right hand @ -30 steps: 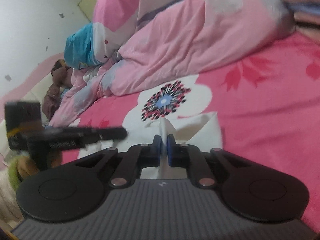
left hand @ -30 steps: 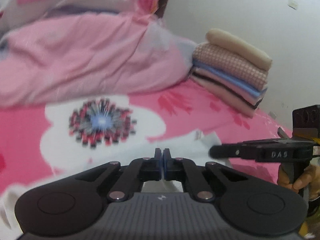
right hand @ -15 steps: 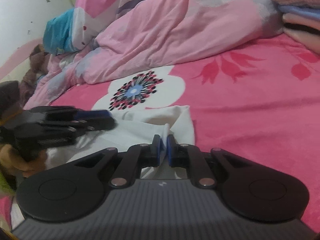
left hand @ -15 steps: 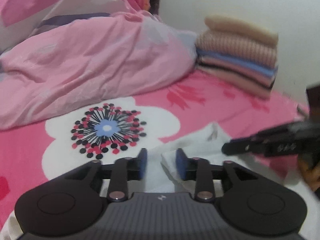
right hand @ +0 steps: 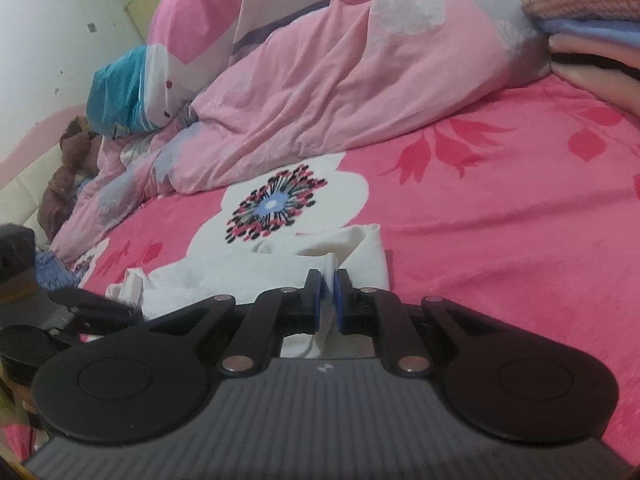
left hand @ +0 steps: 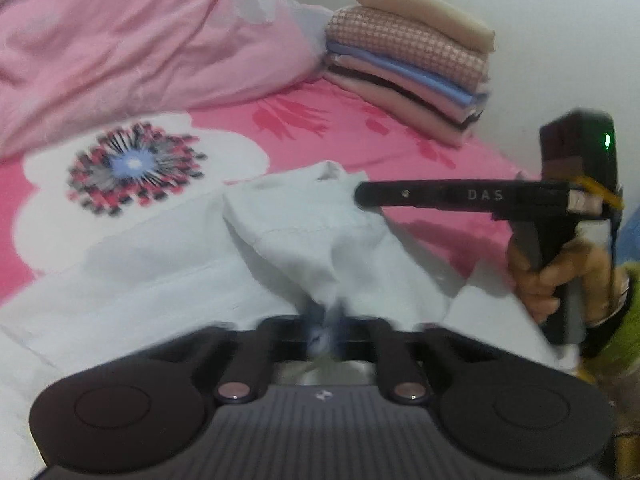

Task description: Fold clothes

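White shirt lies spread on the pink flowered bedsheet, near its front edge and just in front of the big white flower print with the dark starburst centre. The left gripper has its blue pads drawn together on a bunched fold of the cloth, which rises in a peak from the pinch; that view is blurred at the tips. The right gripper is closed on another fold of the shirt, white fabric showing in the narrow slit between its blue pads. In the left view the right gripper reaches in from the right side, its black fingers lying over the shirt's far edge, held by a hand around its grip. A rumpled pink quilt is heaped along the back of the bed. A stack of folded clothes sits at the back right corner against the white wall. A blue and white bundle lies at the back left.
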Motion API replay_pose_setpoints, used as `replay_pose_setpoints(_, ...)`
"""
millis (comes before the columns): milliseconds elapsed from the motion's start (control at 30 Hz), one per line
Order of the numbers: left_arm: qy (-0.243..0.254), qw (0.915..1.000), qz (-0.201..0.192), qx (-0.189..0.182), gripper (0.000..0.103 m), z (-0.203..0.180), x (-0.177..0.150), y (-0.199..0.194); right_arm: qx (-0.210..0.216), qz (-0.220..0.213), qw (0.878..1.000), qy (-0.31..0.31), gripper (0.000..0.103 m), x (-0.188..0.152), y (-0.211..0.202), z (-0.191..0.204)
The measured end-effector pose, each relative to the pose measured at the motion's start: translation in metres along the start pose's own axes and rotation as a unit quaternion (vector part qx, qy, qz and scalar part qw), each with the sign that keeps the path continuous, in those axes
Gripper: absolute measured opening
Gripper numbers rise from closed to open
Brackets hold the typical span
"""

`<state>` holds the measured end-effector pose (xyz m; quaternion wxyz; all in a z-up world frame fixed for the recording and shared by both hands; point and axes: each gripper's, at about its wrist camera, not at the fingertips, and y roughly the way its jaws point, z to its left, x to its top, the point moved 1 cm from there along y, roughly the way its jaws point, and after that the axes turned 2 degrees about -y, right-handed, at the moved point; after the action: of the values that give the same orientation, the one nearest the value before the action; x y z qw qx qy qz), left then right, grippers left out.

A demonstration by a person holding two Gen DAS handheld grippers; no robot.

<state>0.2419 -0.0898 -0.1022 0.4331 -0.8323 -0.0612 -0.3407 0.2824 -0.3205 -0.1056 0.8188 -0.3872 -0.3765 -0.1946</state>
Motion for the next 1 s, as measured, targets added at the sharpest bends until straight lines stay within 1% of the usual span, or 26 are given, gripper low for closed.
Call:
replay_pose_setpoints(33, -0.023, 0.9995, 0.001, -0.021, 0.003, 0.005, 0.001, -0.001, 0.002, -0.006, 1.0, 0.0, 0.006, 0.001, -0.002, 0.0)
replay_pose_setpoints(67, -0.043, 0.9986, 0.004, -0.031, 0.003, 0.01, 0.002, -0.001, 0.004, -0.012, 1.0, -0.001, 0.006, 0.001, -0.003, -0.001)
replay_pose_setpoints(100, -0.057, 0.9979, 0.013, -0.029, 0.003, 0.015, 0.002, 0.001, 0.005, -0.013, 1.0, 0.0, 0.006, 0.001, -0.003, -0.001)
replay_pose_setpoints(167, -0.079, 0.9959, 0.037, -0.027, 0.006, 0.026, 0.001, 0.01, 0.005, -0.008, 1.0, 0.006, 0.006, 0.001, -0.001, -0.004)
replay_pose_setpoints(200, -0.091, 0.9944, 0.041, -0.035, 0.007, 0.03, 0.001, 0.012, 0.005, -0.006, 1.0, 0.01, 0.008, 0.0, 0.0, -0.005)
replay_pose_setpoints(233, -0.1, 0.9933, 0.04, -0.044, 0.012, 0.032, 0.002, 0.011, 0.005, -0.003, 1.0, 0.013, 0.008, 0.0, 0.001, -0.006)
replay_pose_setpoints(267, -0.109, 0.9919, 0.038, -0.053, 0.027, 0.034, 0.003, 0.011, 0.004, 0.0, 1.0, 0.016, 0.008, 0.0, 0.002, -0.007)
replay_pose_setpoints(300, -0.116, 0.9908, 0.034, -0.061, 0.039, 0.035, 0.005, 0.009, 0.004, 0.002, 1.0, 0.019, 0.008, -0.001, 0.004, -0.008)
replay_pose_setpoints(333, -0.12, 0.9901, 0.027, -0.068, 0.059, 0.035, 0.007, 0.006, 0.006, 0.002, 1.0, 0.022, 0.008, -0.001, 0.003, -0.009)
replay_pose_setpoints(367, -0.122, 0.9899, 0.022, -0.068, 0.067, 0.034, 0.009, 0.005, 0.009, -0.001, 1.0, 0.026, 0.008, 0.0, 0.002, -0.01)
replay_pose_setpoints(467, -0.125, 0.9906, 0.017, -0.052, 0.067, 0.034, 0.02, 0.006, 0.014, -0.002, 0.999, 0.033, 0.008, 0.0, 0.001, -0.011)
replay_pose_setpoints(600, -0.146, 0.9882, 0.031, -0.032, 0.066, 0.039, 0.03, 0.016, 0.019, -0.001, 0.999, 0.034, 0.008, 0.0, 0.002, -0.011)
replay_pose_setpoints(700, -0.147, 0.9888, 0.019, -0.017, 0.056, 0.041, 0.035, 0.019, 0.024, -0.002, 0.999, 0.034, 0.008, 0.0, 0.002, -0.01)
replay_pose_setpoints(733, -0.147, 0.989, 0.015, -0.012, 0.044, 0.041, 0.037, 0.02, 0.026, -0.003, 0.999, 0.033, 0.008, 0.0, 0.002, -0.01)
replay_pose_setpoints(767, -0.145, 0.9894, 0.009, -0.008, 0.026, 0.041, 0.038, 0.02, 0.027, -0.005, 0.999, 0.031, 0.008, 0.0, 0.001, -0.009)
replay_pose_setpoints(833, -0.136, 0.9906, -0.001, -0.01, 0.011, 0.041, 0.04, 0.019, 0.031, -0.013, 0.999, 0.026, 0.007, 0.0, -0.002, -0.007)
replay_pose_setpoints(900, -0.114, 0.993, -0.02, -0.021, 0.009, 0.037, 0.04, 0.015, 0.038, -0.028, 0.999, 0.021, 0.007, 0.001, -0.009, -0.005)
replay_pose_setpoints(1000, -0.063, 0.996, -0.055, -0.031, 0.009, 0.029, 0.041, 0.01, 0.045, -0.048, 0.998, 0.011, 0.007, 0.003, -0.017, -0.003)
